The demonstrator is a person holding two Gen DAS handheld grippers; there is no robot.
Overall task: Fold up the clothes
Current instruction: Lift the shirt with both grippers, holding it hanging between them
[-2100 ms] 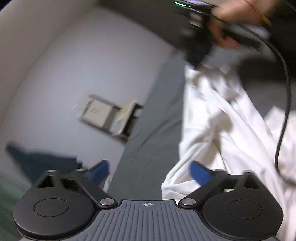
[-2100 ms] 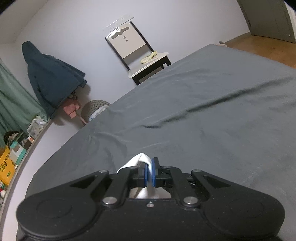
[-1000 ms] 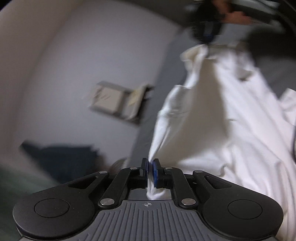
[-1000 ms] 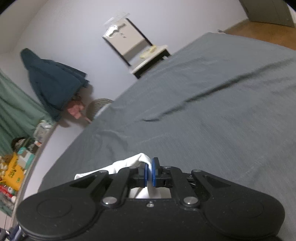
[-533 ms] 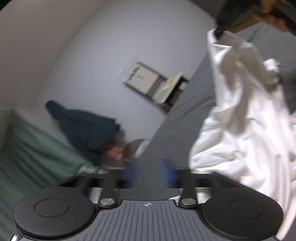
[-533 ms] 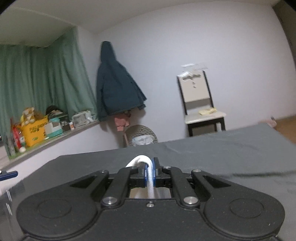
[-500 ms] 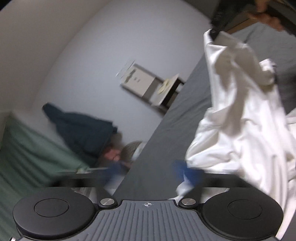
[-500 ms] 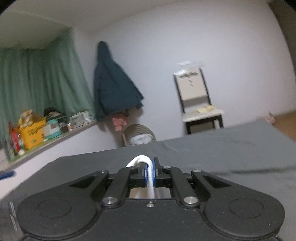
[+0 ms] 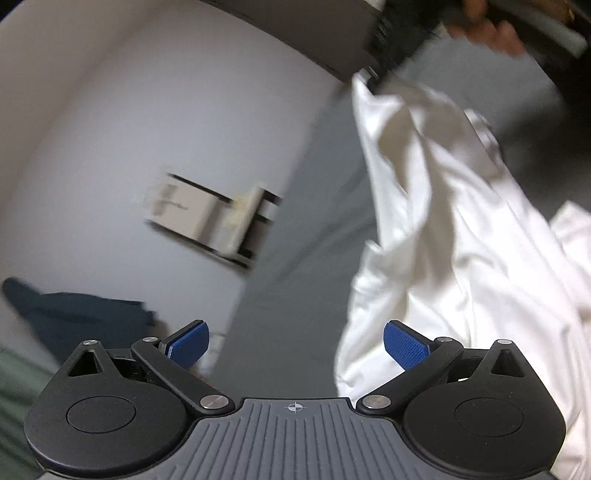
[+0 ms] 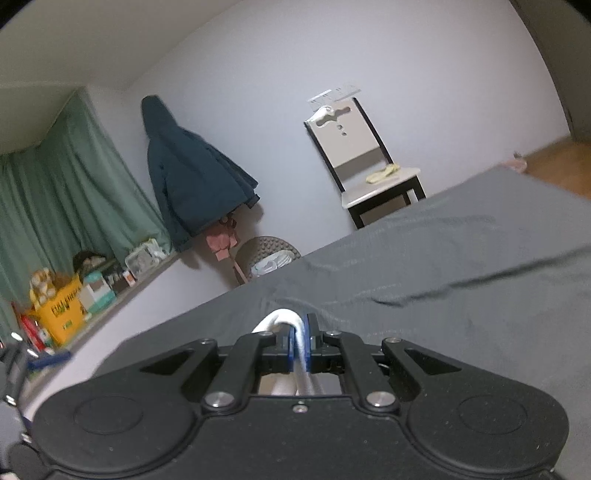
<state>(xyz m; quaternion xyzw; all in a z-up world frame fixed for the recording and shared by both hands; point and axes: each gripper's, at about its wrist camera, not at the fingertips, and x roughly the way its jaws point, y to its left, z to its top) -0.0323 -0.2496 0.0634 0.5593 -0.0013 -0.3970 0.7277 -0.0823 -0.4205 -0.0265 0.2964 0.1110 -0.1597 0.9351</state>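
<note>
Left gripper (image 9: 295,341), black two-finger tongs with blue ribbed pads: released, jaws spread wide, having just been opening; nothing between the pads. The white cotton garment (image 9: 454,236) hangs just beside its right pad, at 3 o'clock of the tongs, rising to 1 o'clock.

Right gripper (image 10: 300,338), same make: clenched on a bunched white fold of the garment, which loops out over the pad tips at 12 o'clock and runs back between the fingers. Seen from the left wrist, this gripper shows blurred at 1 o'clock, in a person's hand (image 9: 484,26), with the garment's top edge hanging from it.

Garment, lower part: drapes down towards the dark grey bedsheet (image 10: 461,280); whether it touches cannot be told.

Background: white-backed chair with black frame (image 10: 364,166) at 1 o'clock of the right wrist view; dark teal hooded jacket (image 10: 188,173) hung on the wall at 11 o'clock; green curtain (image 10: 62,192) at 9 o'clock.
</note>
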